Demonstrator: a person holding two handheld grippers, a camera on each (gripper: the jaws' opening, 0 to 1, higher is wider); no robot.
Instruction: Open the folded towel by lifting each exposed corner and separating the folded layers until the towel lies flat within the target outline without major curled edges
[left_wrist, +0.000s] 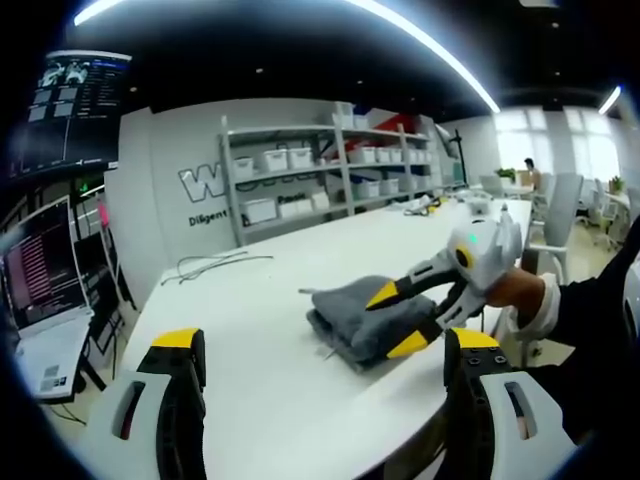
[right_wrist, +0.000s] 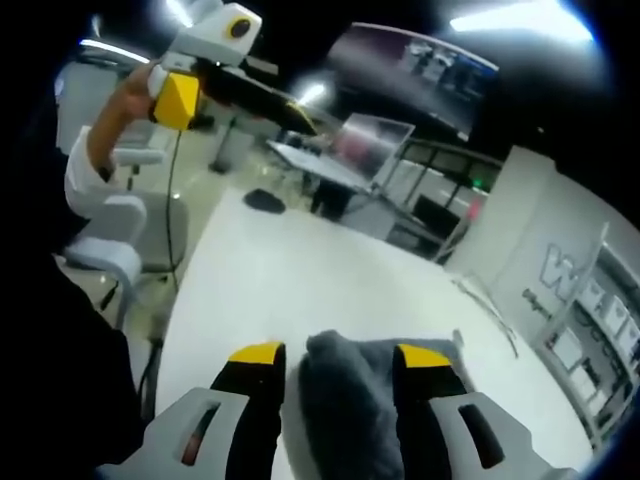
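A folded grey towel lies on the white table, toward its right edge. My right gripper comes in from the right, held by a hand, its yellow-tipped jaws open with one over and one under the towel's near end. In the right gripper view the towel bulges between those jaws, on the table. My left gripper is open and holds nothing, back from the towel over the table's near part. It also appears raised at upper left, held by a hand.
Shelves with white bins stand against the far wall. Monitors and a laptop are beside the table's left end. A loose cable lies on the far part of the table. Chairs stand to the right, and a white chair beside the table.
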